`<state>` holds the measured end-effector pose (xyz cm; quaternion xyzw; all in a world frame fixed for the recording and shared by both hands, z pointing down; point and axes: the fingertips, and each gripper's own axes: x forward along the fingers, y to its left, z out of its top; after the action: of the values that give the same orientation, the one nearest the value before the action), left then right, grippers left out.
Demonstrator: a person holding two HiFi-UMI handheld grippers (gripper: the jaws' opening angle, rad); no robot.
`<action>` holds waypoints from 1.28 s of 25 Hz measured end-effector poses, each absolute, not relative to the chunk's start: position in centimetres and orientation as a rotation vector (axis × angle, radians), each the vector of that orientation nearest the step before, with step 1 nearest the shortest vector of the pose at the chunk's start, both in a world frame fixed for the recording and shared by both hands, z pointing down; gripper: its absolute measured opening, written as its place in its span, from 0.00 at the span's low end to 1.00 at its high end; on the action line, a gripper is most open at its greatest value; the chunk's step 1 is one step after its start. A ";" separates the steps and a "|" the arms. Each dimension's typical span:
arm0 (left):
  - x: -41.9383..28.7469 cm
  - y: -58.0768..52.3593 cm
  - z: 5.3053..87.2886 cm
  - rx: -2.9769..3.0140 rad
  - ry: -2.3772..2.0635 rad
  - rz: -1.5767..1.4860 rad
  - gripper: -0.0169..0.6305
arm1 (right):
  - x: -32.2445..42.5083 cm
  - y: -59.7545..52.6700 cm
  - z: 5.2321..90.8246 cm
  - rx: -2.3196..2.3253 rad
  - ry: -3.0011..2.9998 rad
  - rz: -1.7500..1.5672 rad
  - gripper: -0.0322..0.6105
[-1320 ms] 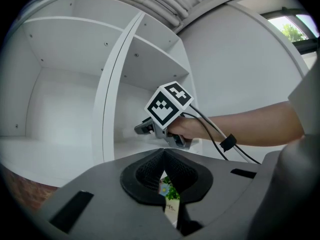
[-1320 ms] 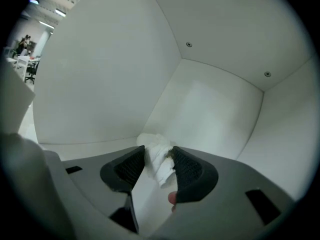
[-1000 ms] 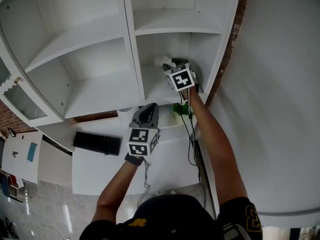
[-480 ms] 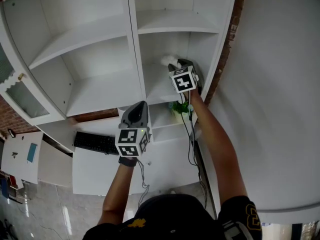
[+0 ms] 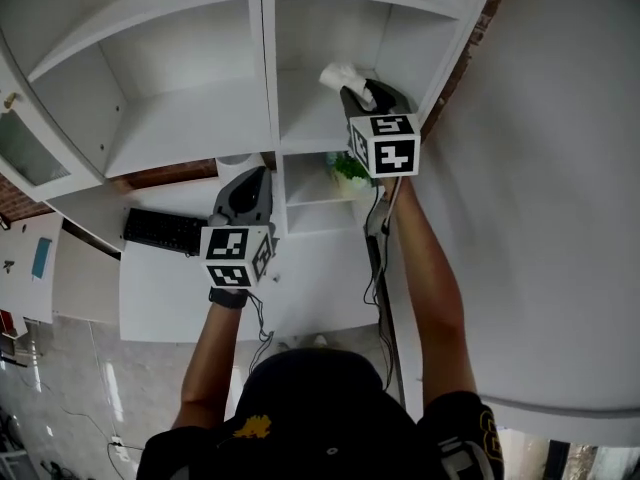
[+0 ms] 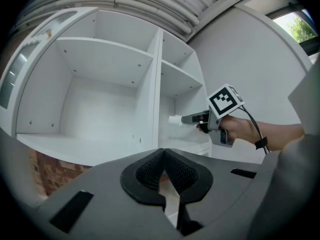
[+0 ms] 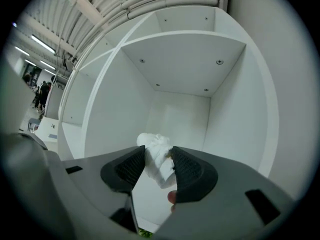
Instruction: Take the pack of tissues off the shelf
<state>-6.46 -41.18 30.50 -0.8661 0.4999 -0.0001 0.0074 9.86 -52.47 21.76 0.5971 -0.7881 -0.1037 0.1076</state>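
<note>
The white pack of tissues [image 7: 159, 160] is pinched between the jaws of my right gripper [image 7: 158, 160], which is shut on it. In the head view the tissue pack [image 5: 344, 75] juts from the right gripper [image 5: 352, 90] at the mouth of the right-hand shelf compartment [image 5: 312, 118]. The left gripper view shows the tissue pack [image 6: 175, 119] at the tip of that right gripper [image 6: 181, 119], in front of the narrow shelf bay. My left gripper [image 5: 250, 180] hangs lower and to the left, below the shelf. Its jaws are shut with nothing between them [image 6: 163, 160].
The white shelf unit [image 5: 180, 128] has a wide empty left bay and narrow right bays. A small green plant [image 5: 348, 171] sits on a lower shelf beneath the right gripper. A black keyboard [image 5: 165, 232] lies on the white desk [image 5: 170, 298]. A white wall [image 5: 540, 198] stands right.
The right gripper with the tissue pack has come back out of the shelf bay and a little up. The left gripper has drifted left. The head view has tilted.
</note>
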 end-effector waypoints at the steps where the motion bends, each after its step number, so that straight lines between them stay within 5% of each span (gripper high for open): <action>1: -6.4 -41.0 30.7 -2.712 1.562 -0.007 0.05 | 9.9 -52.0 21.6 1.753 -2.335 -0.296 0.32; 32: -9.4 -38.9 37.4 -2.667 1.718 -0.066 0.05 | 3.2 -42.0 30.8 1.640 -2.486 -0.089 0.31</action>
<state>-9.36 -38.91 37.40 -0.8404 0.5414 -0.0208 -0.0159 3.21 -41.99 30.84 0.5487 -0.8315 -0.0298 0.0808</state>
